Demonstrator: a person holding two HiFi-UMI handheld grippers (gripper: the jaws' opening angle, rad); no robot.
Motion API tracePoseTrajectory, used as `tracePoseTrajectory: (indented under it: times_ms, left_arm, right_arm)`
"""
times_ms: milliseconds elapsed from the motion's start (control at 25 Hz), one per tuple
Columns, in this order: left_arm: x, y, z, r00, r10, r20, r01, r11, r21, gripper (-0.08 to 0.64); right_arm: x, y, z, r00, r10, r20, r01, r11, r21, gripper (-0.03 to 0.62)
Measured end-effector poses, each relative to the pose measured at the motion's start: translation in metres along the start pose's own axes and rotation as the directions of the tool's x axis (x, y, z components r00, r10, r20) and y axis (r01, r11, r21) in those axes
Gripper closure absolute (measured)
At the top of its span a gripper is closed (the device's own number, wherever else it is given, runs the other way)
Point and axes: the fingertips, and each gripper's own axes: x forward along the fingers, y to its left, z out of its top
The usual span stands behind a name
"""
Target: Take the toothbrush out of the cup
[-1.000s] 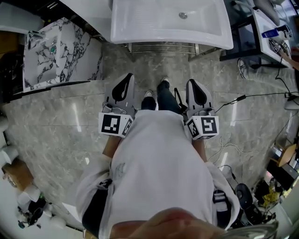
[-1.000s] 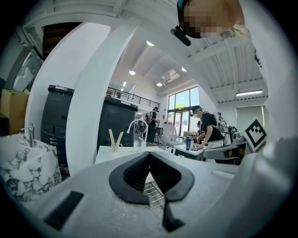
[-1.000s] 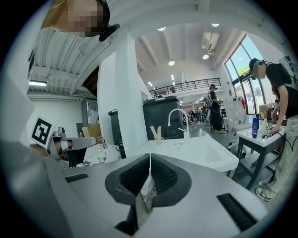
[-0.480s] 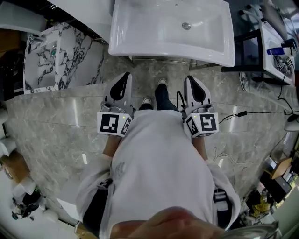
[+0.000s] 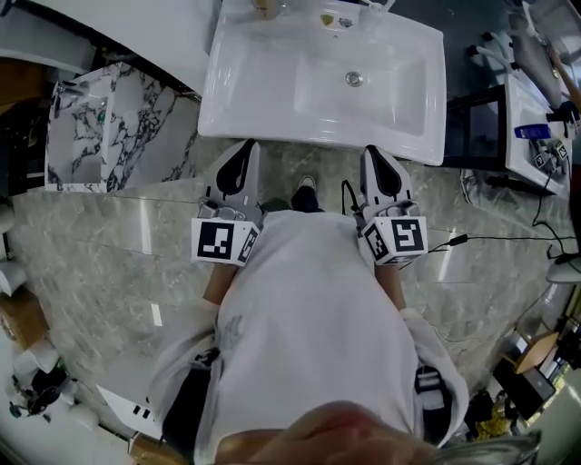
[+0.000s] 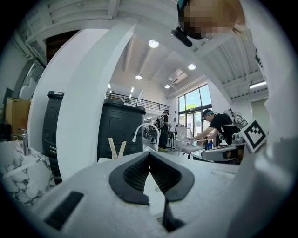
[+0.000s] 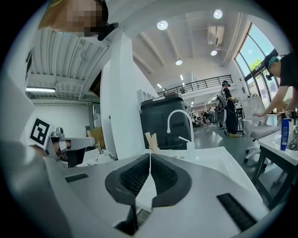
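Observation:
Two pale wooden toothbrush handles (image 6: 116,148) stand in a V at the back left of the white sink (image 5: 272,100); the right gripper view shows the handles (image 7: 151,140) too, beside the curved white faucet (image 7: 179,122). The cup (image 5: 265,7) is only just visible at the head view's top edge. My left gripper (image 5: 243,147) and right gripper (image 5: 375,151) are held side by side in front of the person's body, tips at the sink's front rim. Both are shut with nothing between them, as the left gripper (image 6: 149,155) and right gripper (image 7: 150,158) views show.
A marble-patterned basin (image 5: 109,118) stands to the left of the sink. On the right are a black stand (image 5: 477,118) and a white table with a blue bottle (image 5: 536,132). Cables (image 5: 472,238) lie on the grey floor. People work at tables in the background (image 6: 219,130).
The sink has slid down and closer in the head view as the person walked toward it. Both grippers, still shut, now reach its front rim.

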Motion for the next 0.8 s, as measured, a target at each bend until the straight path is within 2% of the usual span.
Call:
tracePoseTrajectory:
  times_ms: [440, 800]
  left_arm:
    - [0.019, -0.003, 0.002, 1.000, 0.021, 0.001, -0.021, 1.000, 0.008, 0.545]
    - [0.042, 0.017, -0.002, 1.000, -0.002, -0.008, 0.002, 1.000, -0.011, 0.545]
  right_arm:
    - [0.011, -0.019, -0.004, 0.999, 0.023, -0.040, -0.022, 1.000, 0.016, 0.575]
    - [0.036, -0.020, -0.006, 0.997, 0.011, -0.070, -0.010, 1.000, 0.012, 0.574]
